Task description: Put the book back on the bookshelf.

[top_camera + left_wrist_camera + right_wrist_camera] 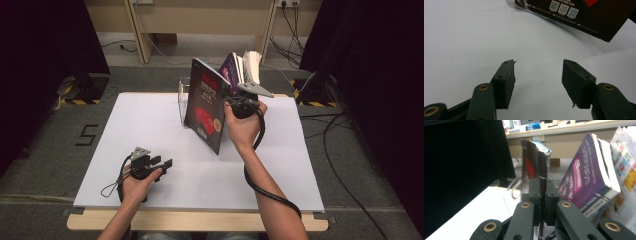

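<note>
Right gripper view: dark book clamped edge-on

Right gripper (543, 202) has its jaws closed on the lower edge of a thin dark book (535, 165) with red lettering; book stands upright, worn top corner; purple book (586, 182) leans just to its right, colourful magazine (626, 170) behind that; white table (479, 212) lower left; black curtain (461, 157) at left.

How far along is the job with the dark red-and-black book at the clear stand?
Done: the right gripper is clamped on the dark red-and-black book, which is tilted and off the white table top. In hand: that book sits beside the clear acrylic stand, where a purple book and a white one lean. Left: whether it goes in or comes out I cannot tell. The left gripper is open and empty.
</note>
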